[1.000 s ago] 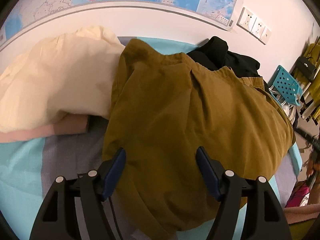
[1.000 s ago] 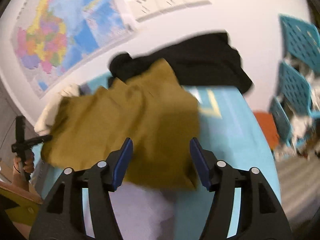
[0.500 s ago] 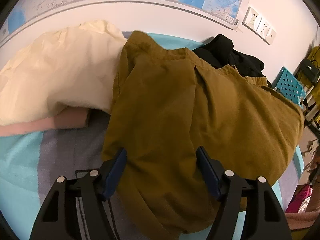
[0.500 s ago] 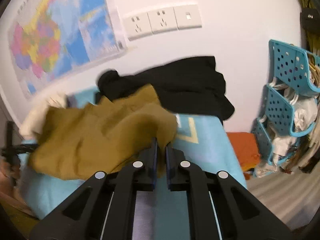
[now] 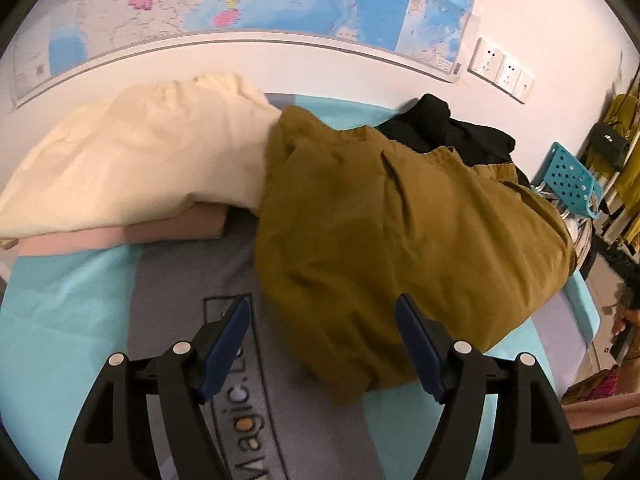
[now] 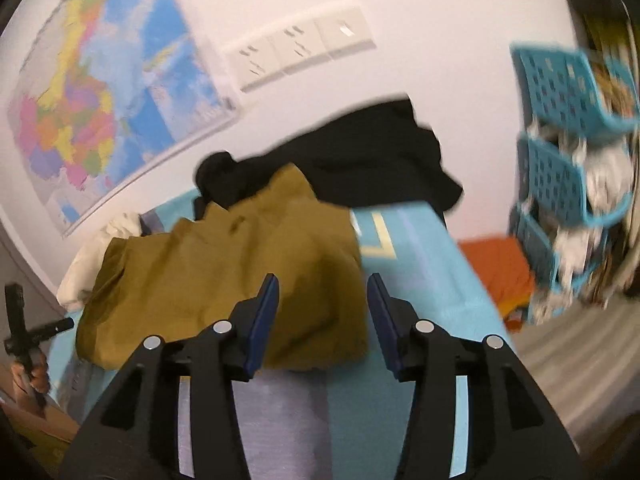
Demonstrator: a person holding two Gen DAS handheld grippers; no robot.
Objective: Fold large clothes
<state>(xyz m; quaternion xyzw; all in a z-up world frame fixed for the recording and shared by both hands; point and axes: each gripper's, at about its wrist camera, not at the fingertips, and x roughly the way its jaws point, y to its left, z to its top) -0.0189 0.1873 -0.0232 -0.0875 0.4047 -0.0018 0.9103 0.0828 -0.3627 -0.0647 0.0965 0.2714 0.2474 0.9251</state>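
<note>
Brown clothes: The big brown piece (image 5: pixel 400 240) lies in a soft heap in the middle of my blue and grey mat (image 5: pixel 80 300). It is bunched up, not flat. One end flops over a black piece behind it.

How it feels, I think: It looks soft and floppy, like thick cotton. It is likely light enough for me to lift, but it will sag and slide if I hold only one spot. It will not break.

Where to grab: I think the best spots are the near edge (image 5: pixel 352 384) by my left tongs and the near corner (image 6: pixel 320 356) by my right tongs. A thick seam or hem should give my tongs more to bite on than one thin layer.

Left tongs: My left tongs (image 5: pixel 324 344) are spread wide. They hang just above the near edge and pinch nothing.

Right tongs: My right tongs (image 6: pixel 322 320) have just been opening. They are partly spread now, and the brown corner lies past the tips, not pinched.

Black clothes: A black piece (image 6: pixel 360 160) sits at the back by the wall, partly under the brown one.

Cream clothes: A cream piece (image 5: pixel 140 160) lies to the left on top of a pink folded one (image 5: pixel 160 230). It touches the brown heap.

Farther out: A map (image 5: pixel 280 0) hangs on the wall, and blue baskets (image 6: pixel 568 152) stand off to the right.
</note>
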